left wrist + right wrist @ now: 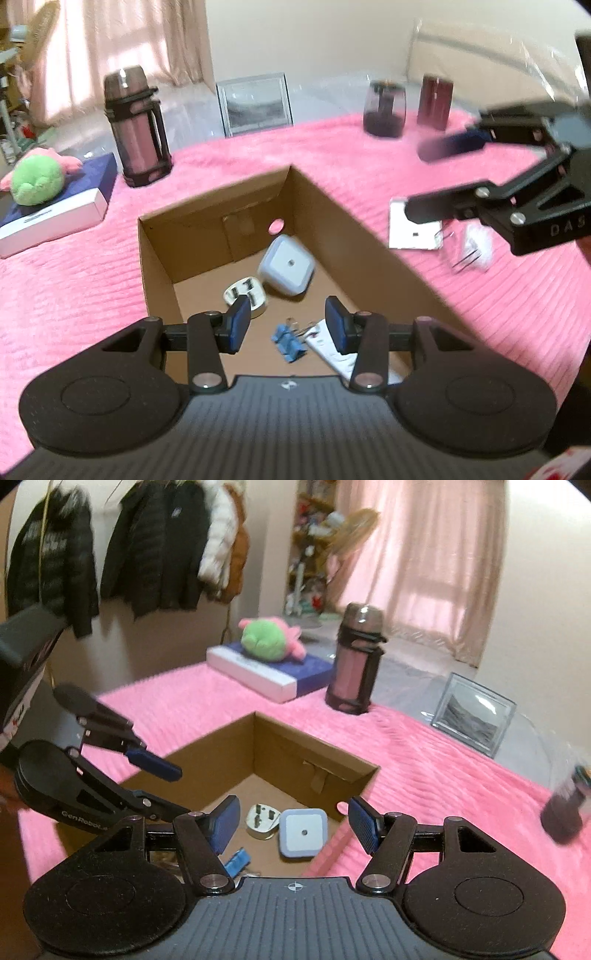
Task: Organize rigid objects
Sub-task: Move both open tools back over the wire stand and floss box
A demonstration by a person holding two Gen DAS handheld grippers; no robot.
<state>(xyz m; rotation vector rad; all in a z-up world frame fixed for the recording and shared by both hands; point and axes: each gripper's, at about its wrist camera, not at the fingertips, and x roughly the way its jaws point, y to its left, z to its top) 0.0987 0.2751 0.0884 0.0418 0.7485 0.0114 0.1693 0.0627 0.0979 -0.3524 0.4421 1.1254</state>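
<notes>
An open cardboard box sits on the pink blanket. Inside lie a white-and-blue square night light, a white plug, blue binder clips and a white card. My left gripper hangs over the box's near side, open, with nothing between its blue pads. My right gripper hovers above the box's right rim, also open and holding nothing.
On the blanket to the right of the box lie a white card and a clear plastic packet. Further back stand a thermos, a plush toy on a flat box, a picture frame and two dark containers.
</notes>
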